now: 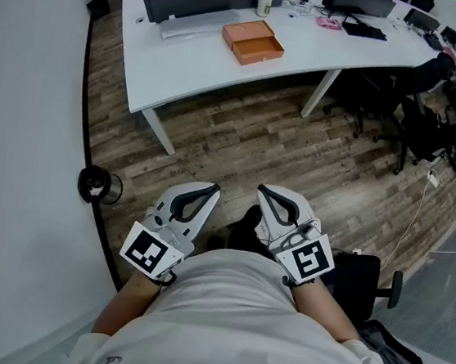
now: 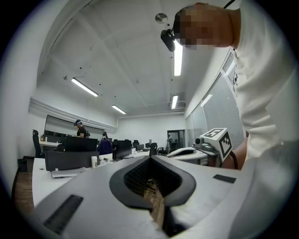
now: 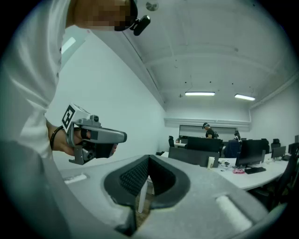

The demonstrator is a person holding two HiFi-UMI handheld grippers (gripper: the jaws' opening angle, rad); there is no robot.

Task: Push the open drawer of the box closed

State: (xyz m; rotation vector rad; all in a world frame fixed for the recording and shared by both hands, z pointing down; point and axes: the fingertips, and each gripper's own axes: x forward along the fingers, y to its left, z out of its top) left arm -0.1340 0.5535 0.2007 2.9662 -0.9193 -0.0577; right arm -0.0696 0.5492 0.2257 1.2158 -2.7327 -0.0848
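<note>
The white desk (image 1: 186,56) stands well ahead of you, across a stretch of wood floor. The orange box (image 1: 248,31) lies on it near the far edge, just this side of a white cup (image 1: 265,2). Its drawer (image 1: 260,52) is pulled out toward you and a little to your right.

The box looks like a light, stiff, card-type case on a smooth top, so expect the whole thing to skate away if you shove only the drawer. A thin drawer like this may also jam if pushed at one corner. Push flat against the middle of the drawer's front face. Brace the box's opposite end with the other tool, so the push goes into the drawer and not the box. There is nothing to pinch, so blunt closed tips should do.

Your left tool (image 1: 210,190) and right tool (image 1: 263,191) are both held low against your body. Each has its jaws together with nothing between them, and both are far from the box.
</note>
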